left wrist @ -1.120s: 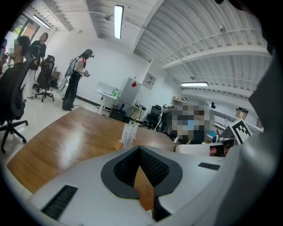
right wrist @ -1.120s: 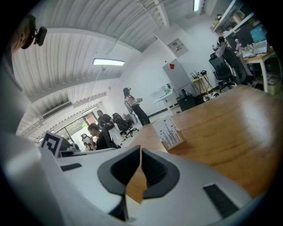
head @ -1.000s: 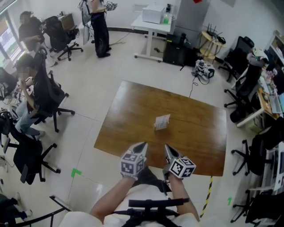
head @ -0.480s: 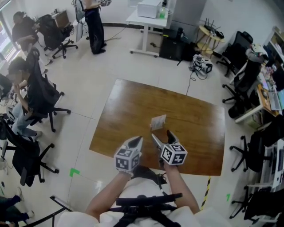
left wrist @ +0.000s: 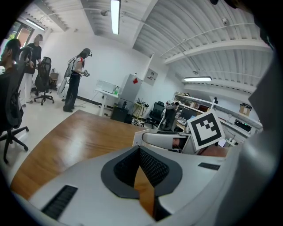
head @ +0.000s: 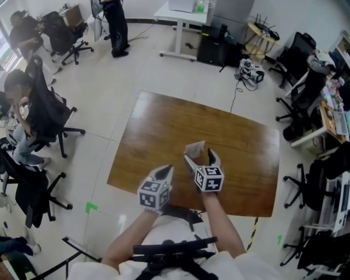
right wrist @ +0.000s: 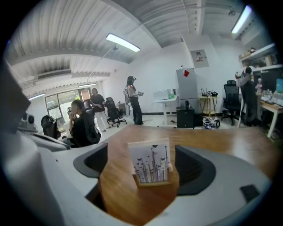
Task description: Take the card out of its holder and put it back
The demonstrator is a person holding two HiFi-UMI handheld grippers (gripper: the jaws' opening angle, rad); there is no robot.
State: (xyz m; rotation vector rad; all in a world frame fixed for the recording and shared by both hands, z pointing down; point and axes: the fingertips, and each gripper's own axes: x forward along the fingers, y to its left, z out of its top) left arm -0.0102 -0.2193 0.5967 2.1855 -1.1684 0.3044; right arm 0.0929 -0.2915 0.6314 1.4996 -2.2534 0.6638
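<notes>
Big brown wood table on a pale floor. The card stands up in its small wood holder, near the table's middle. R gripper: jaws wide, just been opening, card btw them but not touched. L gripper: jaws together, holding nothing, over the near side of the table. Around: black chairs, a seated person at left, a standing person far back, white desk, green tape mark on the floor, long ceiling lights.
</notes>
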